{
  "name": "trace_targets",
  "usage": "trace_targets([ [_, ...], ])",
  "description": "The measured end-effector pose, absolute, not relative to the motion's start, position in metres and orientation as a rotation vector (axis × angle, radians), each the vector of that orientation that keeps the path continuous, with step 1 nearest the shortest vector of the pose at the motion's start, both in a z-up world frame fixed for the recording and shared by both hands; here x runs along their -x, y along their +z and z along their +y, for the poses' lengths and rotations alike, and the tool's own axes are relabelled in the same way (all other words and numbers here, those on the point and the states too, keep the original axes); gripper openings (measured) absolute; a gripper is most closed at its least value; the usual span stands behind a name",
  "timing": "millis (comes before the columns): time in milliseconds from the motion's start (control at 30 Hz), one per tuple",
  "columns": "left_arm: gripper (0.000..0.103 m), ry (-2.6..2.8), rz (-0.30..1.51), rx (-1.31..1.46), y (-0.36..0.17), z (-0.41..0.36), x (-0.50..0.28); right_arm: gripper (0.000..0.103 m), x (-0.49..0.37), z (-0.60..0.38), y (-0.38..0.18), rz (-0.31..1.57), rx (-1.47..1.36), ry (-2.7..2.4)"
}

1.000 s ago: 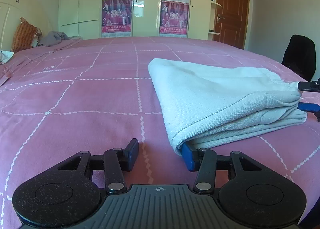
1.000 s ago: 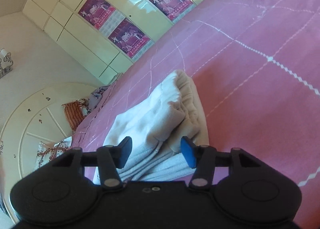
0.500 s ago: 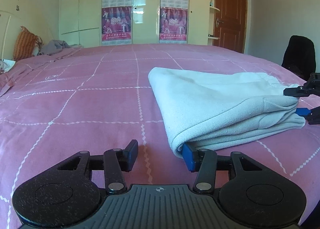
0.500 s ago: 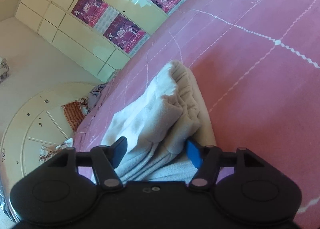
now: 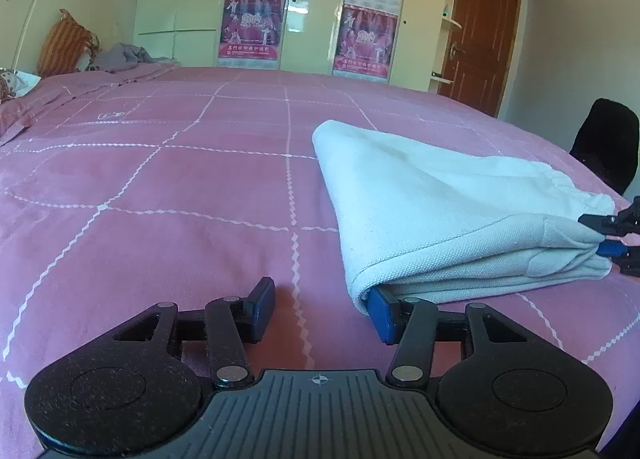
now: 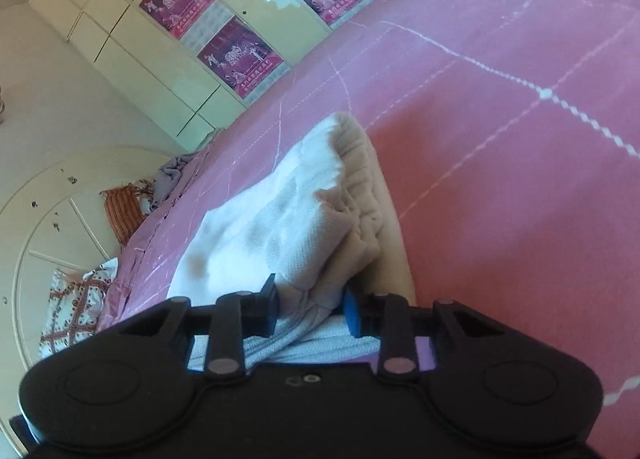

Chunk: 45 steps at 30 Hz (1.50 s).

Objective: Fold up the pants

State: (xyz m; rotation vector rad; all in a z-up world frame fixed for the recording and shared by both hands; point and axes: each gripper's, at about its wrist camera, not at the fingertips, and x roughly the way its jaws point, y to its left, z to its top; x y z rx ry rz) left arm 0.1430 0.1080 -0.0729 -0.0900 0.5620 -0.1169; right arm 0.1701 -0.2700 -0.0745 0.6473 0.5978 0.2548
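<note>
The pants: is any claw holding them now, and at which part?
The right claw grips the pants at the bunched waistband end. The left claw is open; one finger sits under the folded corner.

Pants (image 5: pixel 440 215): pale, folded into a stack, lying on the pink checked bedspread (image 5: pixel 160 187).
Left gripper (image 5: pixel 320 309): jaws spread wide; its blue right finger tucked under the pants' near corner, the other finger on bare bedspread left of the pants.
Right gripper (image 5: pixel 604 235): at the pants' far right end, fingers against the fabric; grip unclear.
Black chair (image 5: pixel 606 145): beyond the pants, right.
</note>
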Motion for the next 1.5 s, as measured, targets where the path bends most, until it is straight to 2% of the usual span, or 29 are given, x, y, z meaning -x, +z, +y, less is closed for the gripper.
trace_targets([
  [100, 0.052, -0.123, 0.573, 0.056, -0.072, 0.105, -0.141, 0.032, -0.173, -0.271, -0.073, 0.569, -0.624, 0.261],
  [233, 0.052, -0.108, 0.603, 0.048, -0.057, 0.111, -0.129, 0.032, -0.175, -0.283, -0.080, 0.627, -0.706, 0.272],
  [300, 0.052, -0.079, 0.574, 0.105, -0.045, 0.121, -0.119, 0.042, -0.162, -0.288, -0.072, 0.601, -0.694, 0.247],
  [333, 0.052, -0.075, 0.536, 0.116, -0.037, 0.121, -0.115, 0.043, -0.154, -0.289, -0.064, 0.567, -0.666, 0.224],
  [400, 0.051, -0.119, 0.462, 0.096, -0.024, 0.113, -0.115, 0.035, -0.145, -0.291, -0.049, 0.505, -0.606, 0.195],
  [567, 0.051, -0.291, 0.414, 0.031, -0.002, 0.060, -0.166, 0.029, -0.168, -0.273, -0.025, 0.453, -0.399, 0.208],
  [667, 0.052, -0.314, 0.423, 0.029, 0.001, 0.038, -0.193, 0.029, -0.184, -0.268, -0.020, 0.429, -0.338, 0.168],
  [800, 0.052, -0.250, 0.456, 0.029, -0.006, 0.032, -0.197, 0.029, -0.209, -0.293, -0.028, 0.440, -0.495, 0.032],
  [967, 0.052, -0.219, 0.509, 0.018, -0.024, 0.046, -0.190, 0.026, -0.237, -0.293, -0.049, 0.549, -0.450, -0.118],
  [1500, 0.052, -0.154, 0.507, 0.080, -0.037, 0.055, -0.207, 0.026, -0.234, -0.290, -0.054, 0.558, -0.426, -0.111],
])
